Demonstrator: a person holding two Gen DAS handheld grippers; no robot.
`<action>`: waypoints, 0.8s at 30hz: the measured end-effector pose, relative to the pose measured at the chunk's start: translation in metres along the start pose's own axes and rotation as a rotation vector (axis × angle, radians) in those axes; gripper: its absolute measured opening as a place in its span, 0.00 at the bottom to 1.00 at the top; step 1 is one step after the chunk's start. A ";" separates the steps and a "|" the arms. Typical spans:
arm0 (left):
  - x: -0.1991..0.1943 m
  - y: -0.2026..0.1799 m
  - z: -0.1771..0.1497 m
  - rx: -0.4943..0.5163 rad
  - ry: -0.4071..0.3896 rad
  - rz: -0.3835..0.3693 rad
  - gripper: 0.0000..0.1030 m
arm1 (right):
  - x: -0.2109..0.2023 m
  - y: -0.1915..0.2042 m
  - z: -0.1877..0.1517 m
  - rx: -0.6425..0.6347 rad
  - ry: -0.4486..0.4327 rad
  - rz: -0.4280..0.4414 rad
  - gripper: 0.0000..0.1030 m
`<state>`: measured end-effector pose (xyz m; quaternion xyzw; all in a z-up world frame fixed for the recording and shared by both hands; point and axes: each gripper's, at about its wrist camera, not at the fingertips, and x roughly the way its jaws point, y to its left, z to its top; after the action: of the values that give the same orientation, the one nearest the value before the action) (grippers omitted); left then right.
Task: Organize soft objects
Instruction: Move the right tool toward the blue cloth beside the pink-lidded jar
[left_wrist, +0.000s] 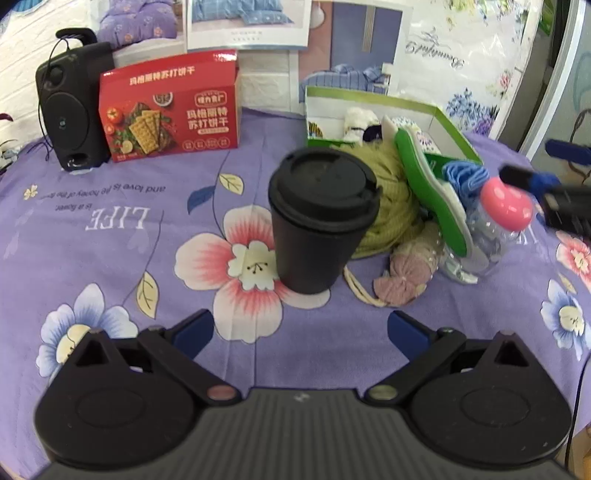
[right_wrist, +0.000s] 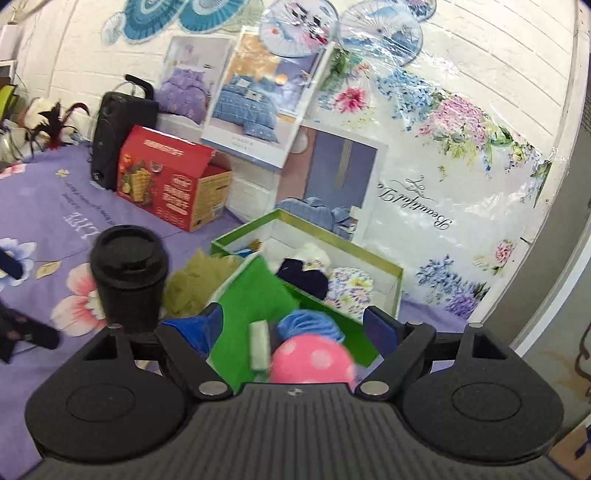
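- Left wrist view: the left hand-held gripper is seen with its jaws spread wide and nothing between them, low over the floral cloth.
- Just beyond, a black lidded cup stands upright; it is rigid and best avoided.
- Beside the cup lie a pink knitted piece and an olive-green knit, both judged light, limp and easily pinched at a raised fold.
- A green insole leans against the green box; it is judged flexible.
- The right hand-held gripper is held open above a pink-capped bottle.
- Soft items are already seen inside the box.
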<state>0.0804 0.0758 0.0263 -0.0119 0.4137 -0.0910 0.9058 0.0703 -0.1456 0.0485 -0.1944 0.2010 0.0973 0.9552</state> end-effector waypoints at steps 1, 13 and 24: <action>-0.001 0.000 0.001 -0.003 -0.005 -0.001 0.97 | 0.009 -0.007 0.005 0.006 0.017 -0.011 0.68; -0.001 0.007 0.005 -0.024 0.001 0.014 0.97 | 0.133 -0.026 0.030 -0.120 0.464 0.056 0.67; -0.012 0.003 0.005 -0.006 -0.024 0.017 0.97 | 0.109 -0.140 -0.050 0.158 0.608 -0.159 0.68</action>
<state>0.0773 0.0806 0.0383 -0.0122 0.4033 -0.0818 0.9113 0.1883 -0.2807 0.0067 -0.1551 0.4682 -0.0560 0.8681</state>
